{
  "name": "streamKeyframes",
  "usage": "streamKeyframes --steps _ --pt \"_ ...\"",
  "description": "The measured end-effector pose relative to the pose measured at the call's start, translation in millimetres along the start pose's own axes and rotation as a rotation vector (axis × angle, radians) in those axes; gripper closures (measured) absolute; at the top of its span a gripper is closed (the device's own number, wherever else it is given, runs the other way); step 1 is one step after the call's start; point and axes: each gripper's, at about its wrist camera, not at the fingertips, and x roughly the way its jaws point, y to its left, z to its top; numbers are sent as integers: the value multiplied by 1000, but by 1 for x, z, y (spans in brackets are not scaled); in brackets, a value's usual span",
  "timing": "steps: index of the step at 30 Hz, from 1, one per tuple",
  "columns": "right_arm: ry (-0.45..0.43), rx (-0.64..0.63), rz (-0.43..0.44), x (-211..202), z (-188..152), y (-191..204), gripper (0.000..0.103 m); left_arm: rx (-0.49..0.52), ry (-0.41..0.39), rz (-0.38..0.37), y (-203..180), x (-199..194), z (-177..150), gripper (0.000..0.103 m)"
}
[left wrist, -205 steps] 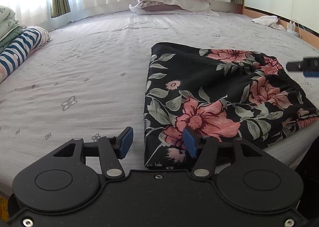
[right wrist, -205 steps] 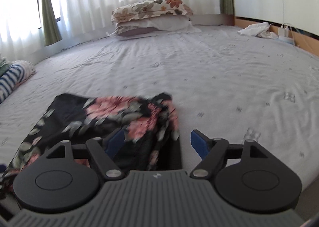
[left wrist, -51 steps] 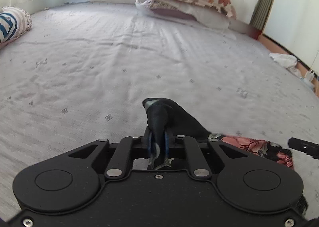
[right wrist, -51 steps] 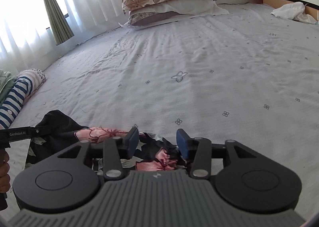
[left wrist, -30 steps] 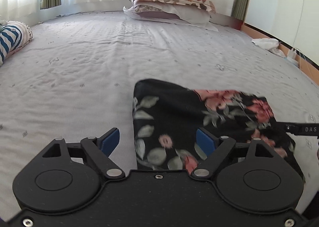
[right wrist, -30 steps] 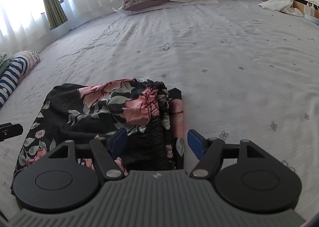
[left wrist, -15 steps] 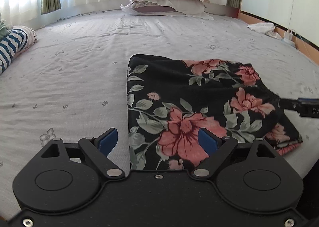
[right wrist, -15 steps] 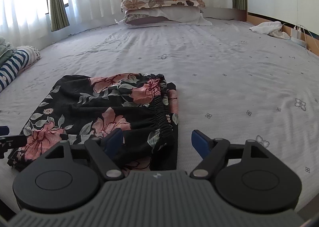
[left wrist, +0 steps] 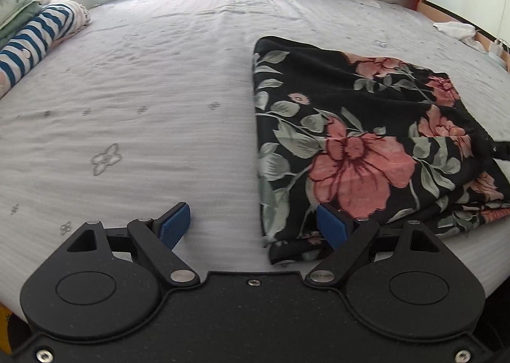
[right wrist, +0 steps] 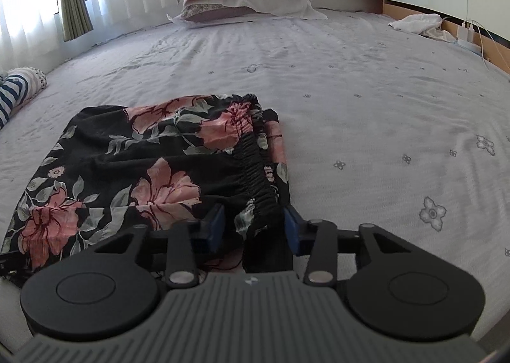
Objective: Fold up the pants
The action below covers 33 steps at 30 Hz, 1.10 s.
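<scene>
Right wrist view: our right gripper [right wrist: 253, 229] jaws are closing around the waistband of the folded pants [right wrist: 153, 165] on the bed [right wrist: 366, 114]; left gripper [left wrist: 253, 226] gapes wide over their corner. Pinching perhaps only one layer would spoil the fold.

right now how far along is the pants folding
Mostly done: the floral pants lie as a flat folded rectangle on the bed. In hand: the right gripper is closing around the near waistband corner, pads not yet pressing. The left gripper is open over the near corner of the opposite, folded edge. Left: probably one more fold, or just tidying.
</scene>
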Motion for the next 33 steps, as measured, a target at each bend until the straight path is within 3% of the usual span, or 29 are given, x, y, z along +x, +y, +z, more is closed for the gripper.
streamKeyframes --steps 3,5,10,20,27,33 --pt "20 1 -21 0 -9 0 68 7 -4 7 1 -2 -1 17" --pt "22 -37 -47 -2 -16 5 57 10 -5 9 1 -3 -2 16" --pt "11 -140 -96 -10 -26 15 57 -18 5 5 7 -1 -3 13" --pt "-12 -34 -7 -23 -24 2 51 -27 15 25 4 -6 -1 12" --pt "-97 -50 11 -53 -30 11 40 -60 -14 -48 -3 -27 0 12" --pt "-129 -57 41 -70 -43 24 33 -12 -67 -58 -25 -45 -4 7"
